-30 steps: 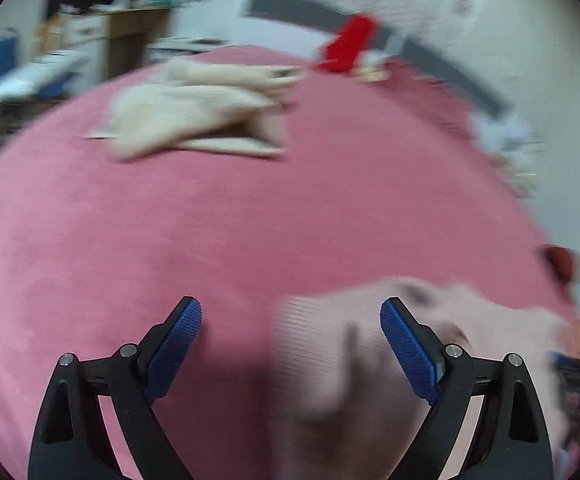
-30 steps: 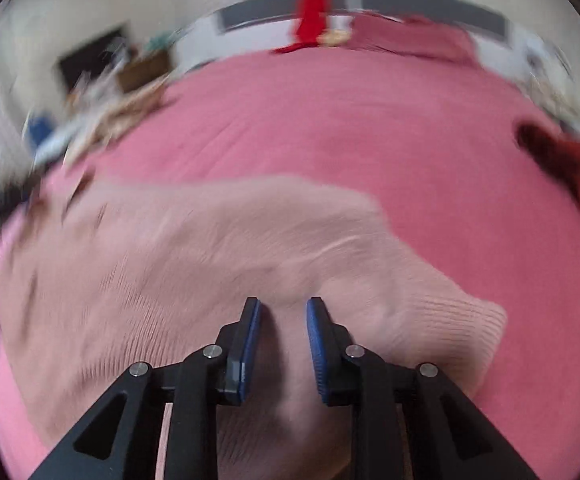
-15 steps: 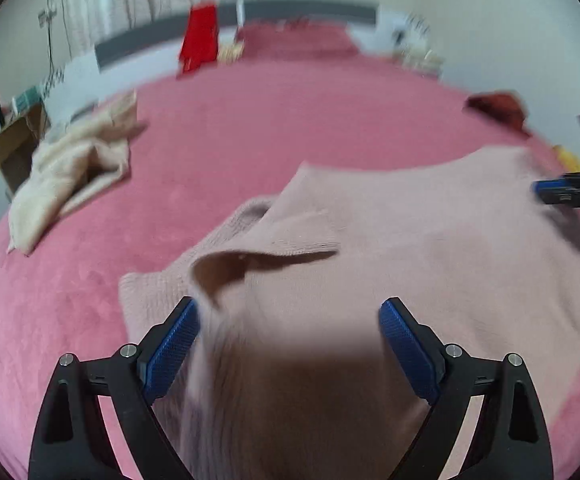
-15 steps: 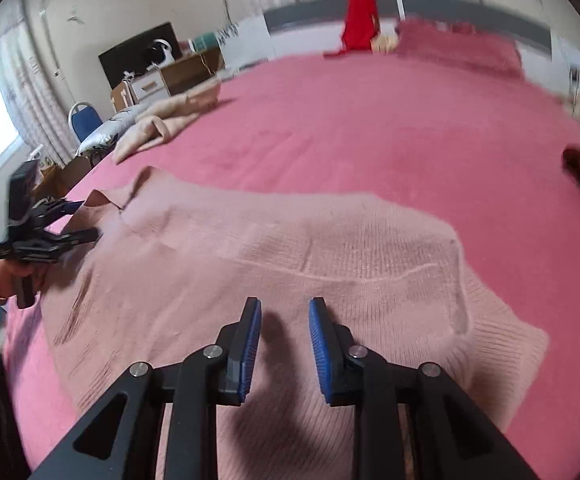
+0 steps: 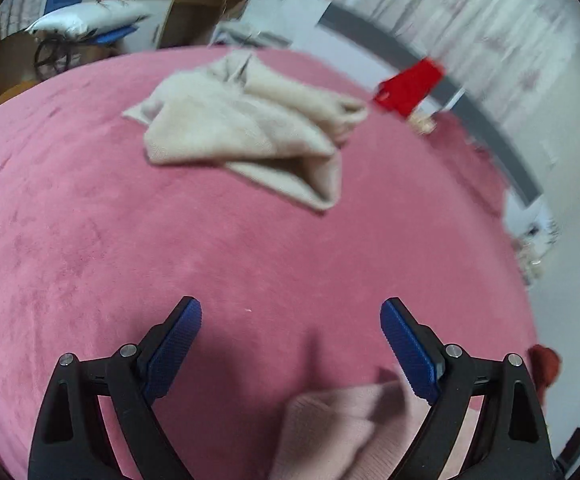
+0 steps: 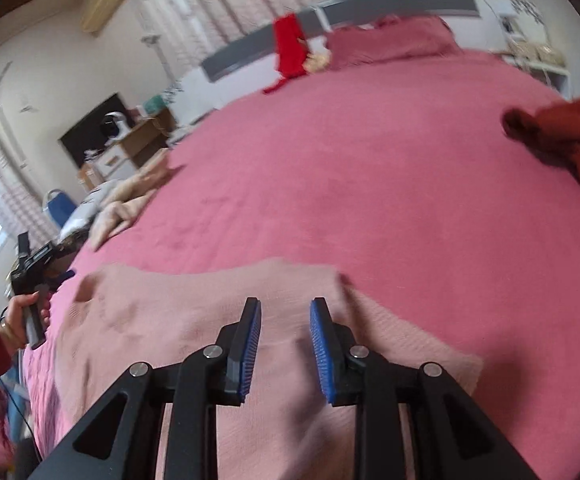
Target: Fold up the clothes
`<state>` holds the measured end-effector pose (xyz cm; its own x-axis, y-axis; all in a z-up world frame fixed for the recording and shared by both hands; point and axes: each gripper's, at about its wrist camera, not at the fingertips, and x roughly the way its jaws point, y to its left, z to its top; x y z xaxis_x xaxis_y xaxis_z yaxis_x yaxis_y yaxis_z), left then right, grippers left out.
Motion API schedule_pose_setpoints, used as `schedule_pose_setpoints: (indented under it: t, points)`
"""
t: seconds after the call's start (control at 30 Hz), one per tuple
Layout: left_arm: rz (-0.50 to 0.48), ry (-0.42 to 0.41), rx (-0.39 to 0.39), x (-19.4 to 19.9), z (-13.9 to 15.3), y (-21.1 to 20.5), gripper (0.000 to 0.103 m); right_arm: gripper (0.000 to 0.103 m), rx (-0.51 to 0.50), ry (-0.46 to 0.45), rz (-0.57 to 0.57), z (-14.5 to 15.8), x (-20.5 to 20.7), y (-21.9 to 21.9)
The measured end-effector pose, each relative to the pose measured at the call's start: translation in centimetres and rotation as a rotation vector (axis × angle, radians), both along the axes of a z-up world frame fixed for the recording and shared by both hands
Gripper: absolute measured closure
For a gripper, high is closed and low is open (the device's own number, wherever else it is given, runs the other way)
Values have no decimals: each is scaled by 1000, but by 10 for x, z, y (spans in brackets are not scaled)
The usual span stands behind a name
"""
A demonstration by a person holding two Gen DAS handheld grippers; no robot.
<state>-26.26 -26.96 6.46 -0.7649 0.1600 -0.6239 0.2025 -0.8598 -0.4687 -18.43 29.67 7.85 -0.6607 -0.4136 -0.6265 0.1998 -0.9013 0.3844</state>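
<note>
Through the left wrist camera I see my left hand-held gripper (image 5: 290, 316) spread wide, with nothing between its blue pads; only the pink bed cover (image 5: 130, 240) lies beneath them. A corner of the pale pink sweater (image 5: 341, 424) shows at the bottom edge, just beside the right finger and partly behind it; I cannot tell if it touches. A cream garment (image 5: 246, 128) lies crumpled well beyond, toward the far side of the bed.

Through the right wrist camera, my right hand-held gripper (image 6: 286, 320) stands narrowly parted, a clear gap between its pads, pinching nothing. It hovers over the pale pink sweater (image 6: 194, 316), which lies spread flat on the near part of the bed. At the left edge I see my left hand (image 6: 22, 312) gripping the other tool's handle. A dark red garment (image 6: 569, 136) lies at the right.
</note>
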Motion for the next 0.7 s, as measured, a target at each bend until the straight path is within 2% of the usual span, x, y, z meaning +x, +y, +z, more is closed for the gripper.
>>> schedule_pose_setpoints:
  t: [0.03, 0.13, 0.2, 0.23, 0.27, 0.3, 0.4, 0.47, 0.53, 0.57, 0.63, 0.7]
  points:
    - [-43, 47, -26, 12, 2, 11, 10, 78, 8, 5, 30, 0, 0, -12]
    - [-213, 85, -119, 26, -1, 53, 10, 78, 45, -25, 106, -11, -1, -37]
    - [-272, 10, -189, 20, -17, 72, 10, 78, 75, -74, 134, -28, -7, -44]
    - [-283, -110, -248, 10, -35, 78, 10, 80, 92, -101, 110, -37, -11, -41]
    - [-274, -181, -274, 4, -45, 77, 10, 82, 95, -121, 83, -44, -15, -37]
    - [-260, -216, -280, 0, -51, 73, 10, 82, 42, -109, 44, -44, -15, -29]
    - [-194, -157, -214, 1, -33, 53, 10, 78, -4, -78, -100, -27, -5, -6]
    - [-197, -131, -232, 3, -21, 45, 10, 76, -80, -28, -77, -14, 8, 5]
    - [-230, -111, -269, 9, -11, 43, 10, 76, -91, -6, -87, -2, 28, 19]
    - [-266, -102, -294, 14, -9, 45, 10, 76, -80, -18, -110, 1, 38, 28]
    - [-324, -104, -289, 28, -11, 44, 10, 75, -71, -65, -150, 1, 58, 44]
    - [-354, -144, -223, 47, -19, 37, 10, 75, -76, -134, -171, -5, 77, 55]
